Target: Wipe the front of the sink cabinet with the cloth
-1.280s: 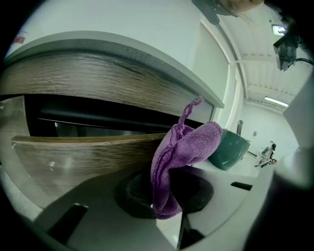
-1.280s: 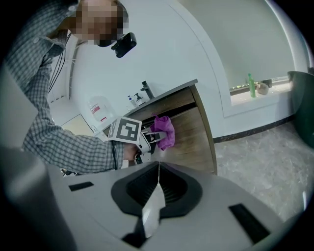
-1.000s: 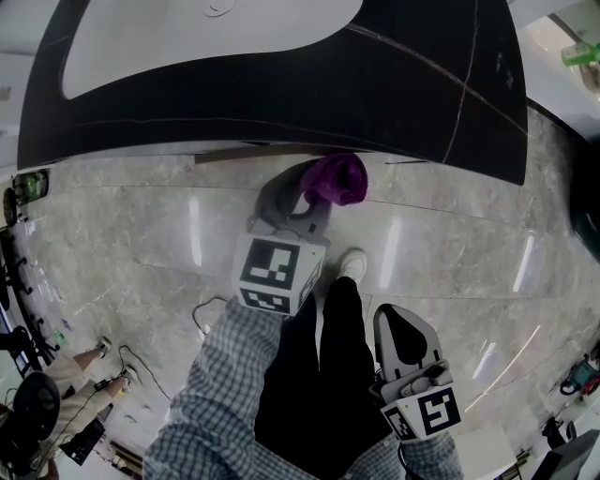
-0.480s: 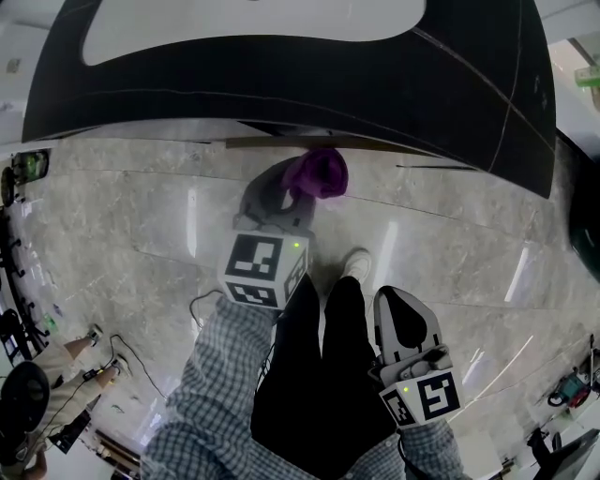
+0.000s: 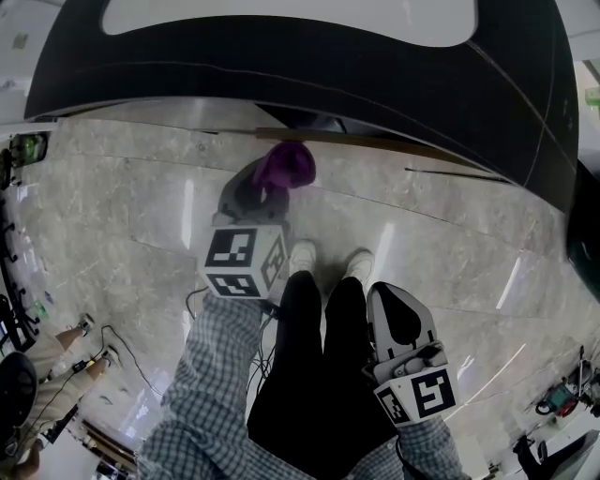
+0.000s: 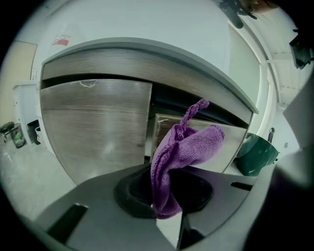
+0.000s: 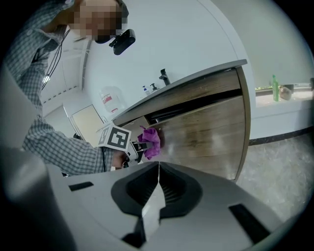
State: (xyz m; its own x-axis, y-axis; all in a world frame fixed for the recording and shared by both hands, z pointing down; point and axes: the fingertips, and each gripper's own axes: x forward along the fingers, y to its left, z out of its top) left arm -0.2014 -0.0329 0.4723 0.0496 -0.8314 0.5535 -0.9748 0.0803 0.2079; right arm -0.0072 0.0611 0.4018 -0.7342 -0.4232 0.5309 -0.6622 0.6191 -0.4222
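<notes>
Now left hand-held gripper (image 5: 269, 190) outstretched, clamping cloth (image 5: 286, 166) at cabinet front (image 6: 98, 122).

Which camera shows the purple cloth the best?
The left gripper view: the purple cloth fills the middle, pinched in the left gripper, before the cabinet front. The head view shows only a small purple lump from above; the right gripper view shows it tiny, sideways, by the cabinet.

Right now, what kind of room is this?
Probably a washroom or pantry corner in a big building. A dark counter holds a white basin, a tap and small bottles. A wood-fronted cabinet sits beneath, on a shiny stone-look floor.
</notes>
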